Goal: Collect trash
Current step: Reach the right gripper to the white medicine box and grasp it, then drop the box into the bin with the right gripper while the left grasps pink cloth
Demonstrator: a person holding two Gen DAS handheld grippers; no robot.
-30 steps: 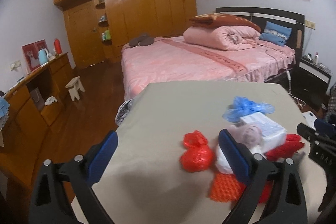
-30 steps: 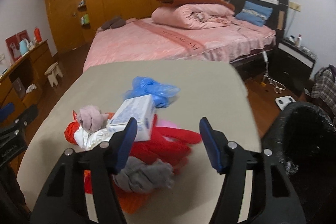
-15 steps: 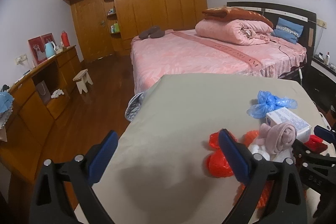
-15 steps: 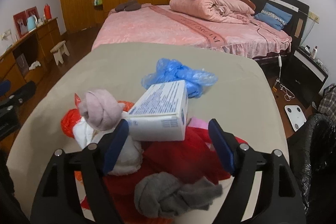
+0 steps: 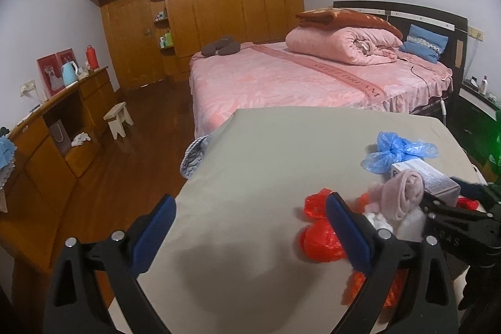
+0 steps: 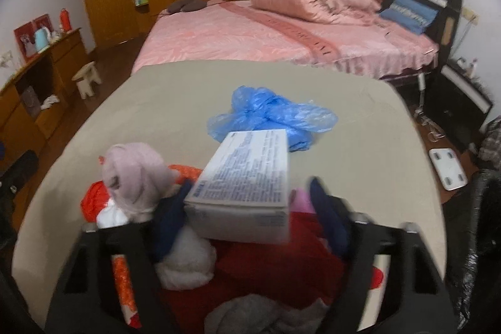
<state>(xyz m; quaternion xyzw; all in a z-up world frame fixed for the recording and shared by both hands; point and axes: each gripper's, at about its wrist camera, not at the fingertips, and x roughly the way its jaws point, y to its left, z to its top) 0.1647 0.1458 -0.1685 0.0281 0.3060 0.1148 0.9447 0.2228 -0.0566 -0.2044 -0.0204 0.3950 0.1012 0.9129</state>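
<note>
A pile of trash lies on the beige table (image 6: 156,102): a white printed box (image 6: 247,177), a blue plastic bag (image 6: 272,115), a pink rolled sock (image 6: 134,174), red plastic (image 5: 322,237), red cloth (image 6: 275,268) and a grey sock (image 6: 250,315). My right gripper (image 6: 250,218) is open, its blue fingers on either side of the box's near end, apart from it. It shows in the left wrist view (image 5: 451,208) among the pile. My left gripper (image 5: 250,233) is open and empty over bare table (image 5: 250,161), left of the pile.
A black trash bag (image 6: 482,240) hangs at the table's right side. A pink bed (image 5: 297,80) stands beyond the table. A wooden dresser (image 5: 47,140) and a small stool (image 5: 119,118) are at the left. A white scale (image 6: 449,165) lies on the floor.
My right gripper has moved forward and down into the pile, so its fingers now flank the white box. My left gripper has drawn back to the left, away from the pile.
</note>
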